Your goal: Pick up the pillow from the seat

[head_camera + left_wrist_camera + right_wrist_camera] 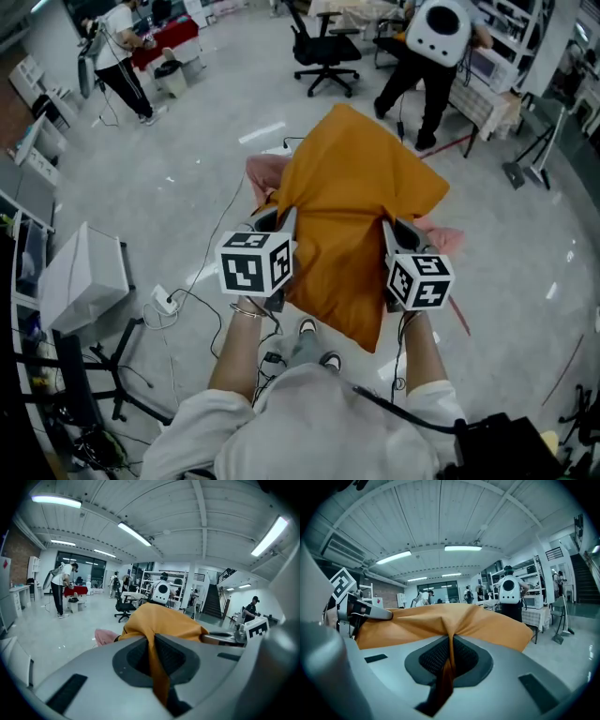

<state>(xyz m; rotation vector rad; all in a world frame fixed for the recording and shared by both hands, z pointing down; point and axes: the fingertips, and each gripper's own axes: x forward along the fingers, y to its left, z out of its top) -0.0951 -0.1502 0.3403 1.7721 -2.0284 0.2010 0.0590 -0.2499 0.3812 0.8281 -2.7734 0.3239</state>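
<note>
Where jaws clamp (both), pillow (347,187) bunches.

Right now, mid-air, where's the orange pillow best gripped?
By its two side edges, from the near side: left gripper and right gripper are shut on pinched folds there. The orange pillow is soft and broad, so likely only a fold fits the jaws.

The head view looks steeply down on the orange pillow (352,216) from above, with the floor (187,141) below it. The left hand-held gripper (278,217) carries its camera close against the pillow's left edge, the right hand-held gripper (398,228) against its right edge. Both face roughly level past it. All three views share the pillow.
</note>
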